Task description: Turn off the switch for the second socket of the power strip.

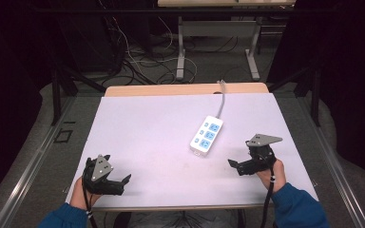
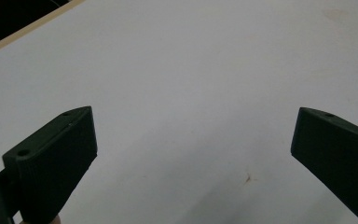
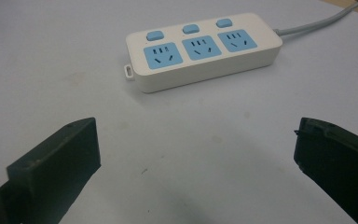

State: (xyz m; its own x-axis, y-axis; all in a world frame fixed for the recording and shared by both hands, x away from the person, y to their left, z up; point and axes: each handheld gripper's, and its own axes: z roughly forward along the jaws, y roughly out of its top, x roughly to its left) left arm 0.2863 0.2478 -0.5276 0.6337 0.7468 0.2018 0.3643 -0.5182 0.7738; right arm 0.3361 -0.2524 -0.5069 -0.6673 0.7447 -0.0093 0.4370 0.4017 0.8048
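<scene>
The power strip [image 1: 207, 135], a white bar with three blue sockets, three blue switches and a grey cord [image 1: 222, 97] running off the far edge, lies flat on the white surface [image 1: 147, 142] right of centre, untouched. The right gripper [image 1: 236, 166] waits near it, jaws wide apart and empty, pointing toward the strip, so this looks like the approach before a first grasp or switch press. The left gripper [image 1: 123, 183] rests well apart at the near left, jaws also spread over bare surface.
</scene>
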